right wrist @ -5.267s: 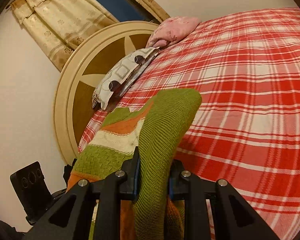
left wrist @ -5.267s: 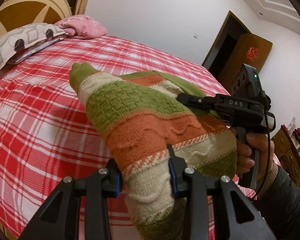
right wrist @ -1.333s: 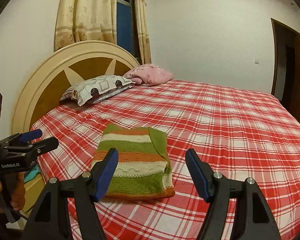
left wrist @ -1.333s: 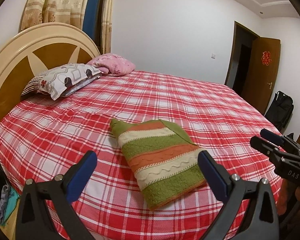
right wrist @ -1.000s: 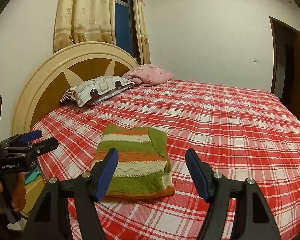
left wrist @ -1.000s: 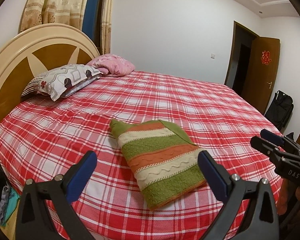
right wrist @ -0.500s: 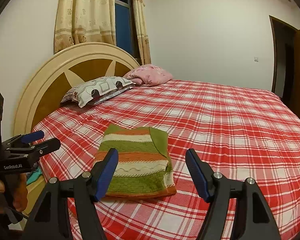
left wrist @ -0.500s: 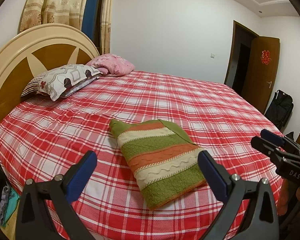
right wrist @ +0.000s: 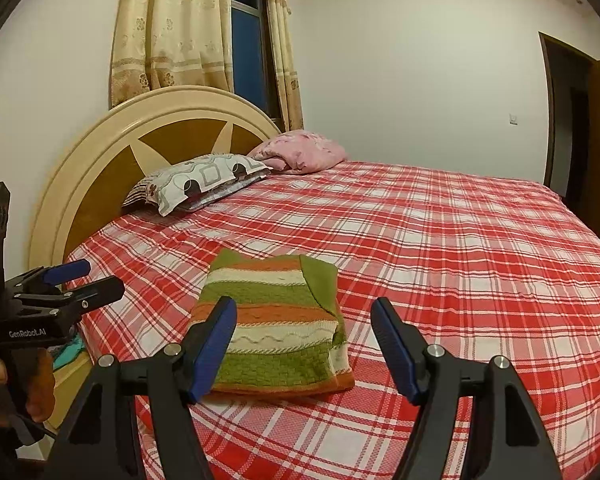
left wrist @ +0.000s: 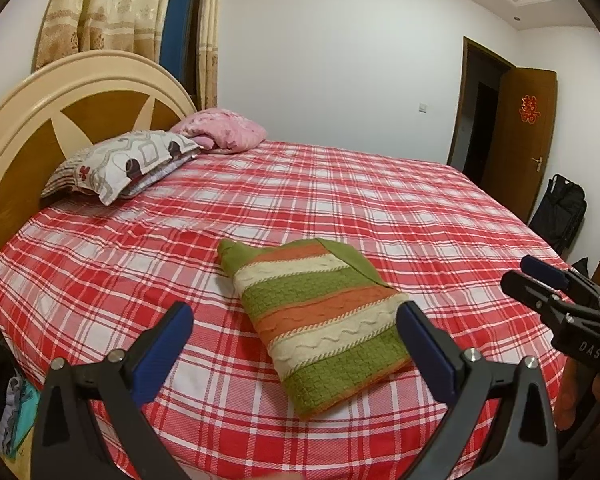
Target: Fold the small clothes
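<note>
We face the bed (left wrist: 340, 200), its red plaid sheet pulled smooth, which gives us a broad flat surface for folding. At its head stands the rounded wooden headboard (left wrist: 80, 96), with a patterned pillow (left wrist: 128, 164) and a pink bundle of bedding (left wrist: 224, 130) pushed up against it, well apart from our work so nothing crowds the garment.

Near the front edge of the bed lies the striped knit sweater (left wrist: 320, 320), green, orange and cream, folded into a compact rectangle and resting flat on the sheet. One green corner pokes out at its far end, and a green layer shows along its right side in the right wrist view; otherwise the edges look fairly even. We judge it folded and set here close to us because that is within easy reach.

Our left gripper (left wrist: 296, 332) hangs above the near edge with its blue pads spread wide and nothing between them. Our right gripper (right wrist: 304, 340) is likewise wide apart and empty, pointed at the sweater from the other side. Neither touches the sweater, so we judge this fold finished, both tools held clear so the knit is not dragged out of shape.
</note>
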`<state>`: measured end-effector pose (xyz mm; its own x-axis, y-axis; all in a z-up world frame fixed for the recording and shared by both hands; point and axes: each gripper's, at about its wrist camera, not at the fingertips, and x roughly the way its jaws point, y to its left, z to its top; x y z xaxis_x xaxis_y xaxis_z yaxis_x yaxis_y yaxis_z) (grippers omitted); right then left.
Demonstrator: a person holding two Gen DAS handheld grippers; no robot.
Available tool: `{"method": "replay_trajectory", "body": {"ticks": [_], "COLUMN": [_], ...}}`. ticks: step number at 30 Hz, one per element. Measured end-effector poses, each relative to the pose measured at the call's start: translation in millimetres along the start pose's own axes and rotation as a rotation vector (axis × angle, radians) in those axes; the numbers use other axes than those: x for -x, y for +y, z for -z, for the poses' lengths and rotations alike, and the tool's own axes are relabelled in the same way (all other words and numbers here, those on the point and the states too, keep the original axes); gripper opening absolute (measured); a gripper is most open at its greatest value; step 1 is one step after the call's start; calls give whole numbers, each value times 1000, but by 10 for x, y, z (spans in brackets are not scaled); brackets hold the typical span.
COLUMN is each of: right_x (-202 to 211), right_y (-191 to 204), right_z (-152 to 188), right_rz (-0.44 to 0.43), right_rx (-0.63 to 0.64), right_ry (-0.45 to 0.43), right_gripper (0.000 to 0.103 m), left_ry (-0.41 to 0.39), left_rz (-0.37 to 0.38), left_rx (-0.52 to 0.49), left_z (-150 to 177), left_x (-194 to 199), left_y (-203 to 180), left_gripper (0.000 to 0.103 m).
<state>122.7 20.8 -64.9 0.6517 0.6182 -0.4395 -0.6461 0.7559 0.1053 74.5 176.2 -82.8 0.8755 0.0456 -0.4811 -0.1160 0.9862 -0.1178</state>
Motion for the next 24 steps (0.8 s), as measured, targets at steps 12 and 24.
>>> {"method": "replay_trajectory", "body": {"ticks": [12, 24], "right_x": [2, 5], "right_y": [-19, 30], "right_z": [14, 30], "right_rz": [-5, -13], "right_rx": [-1, 17], "right_ry": [-2, 6], "right_gripper": [70, 70], "left_ry": [-15, -38], "left_rz": [-41, -50], "left_rx": [-8, -35], "left_z": [-32, -9], "left_x": [-19, -19], "left_y": [40, 22], "left_gripper": [103, 103]}}
